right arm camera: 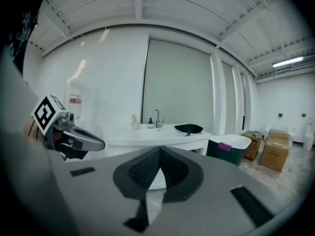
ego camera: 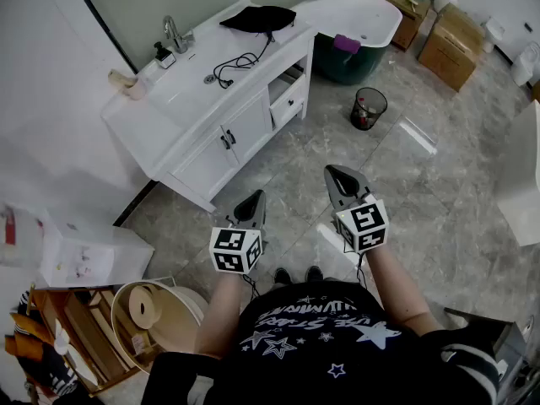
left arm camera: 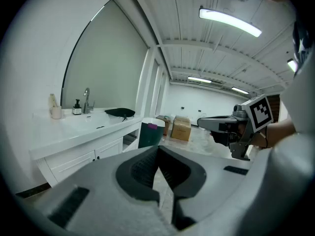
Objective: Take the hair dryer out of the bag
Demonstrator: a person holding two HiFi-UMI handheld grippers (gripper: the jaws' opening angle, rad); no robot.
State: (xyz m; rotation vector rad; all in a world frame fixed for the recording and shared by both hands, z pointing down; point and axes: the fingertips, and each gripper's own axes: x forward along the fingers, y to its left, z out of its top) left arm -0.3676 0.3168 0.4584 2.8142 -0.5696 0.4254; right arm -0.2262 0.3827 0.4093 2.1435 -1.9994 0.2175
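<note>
A black bag (ego camera: 258, 18) lies on the far right end of the white vanity top (ego camera: 181, 95); it also shows as a dark flat shape in the left gripper view (left arm camera: 119, 112) and the right gripper view (right arm camera: 188, 128). A black cord (ego camera: 236, 63) trails out of the bag across the counter. The hair dryer itself is hidden. My left gripper (ego camera: 256, 199) and right gripper (ego camera: 337, 175) hover side by side over the floor, well short of the vanity. Both are shut with nothing between their jaws.
A faucet (ego camera: 175, 34), a soap bottle (ego camera: 164, 55) and a cup (ego camera: 126, 83) stand by the sink. A dark green bathtub (ego camera: 363, 24), a black waste bin (ego camera: 369, 108) and cardboard boxes (ego camera: 451, 45) lie to the right. A bucket with a paper roll (ego camera: 148, 306) sits at lower left.
</note>
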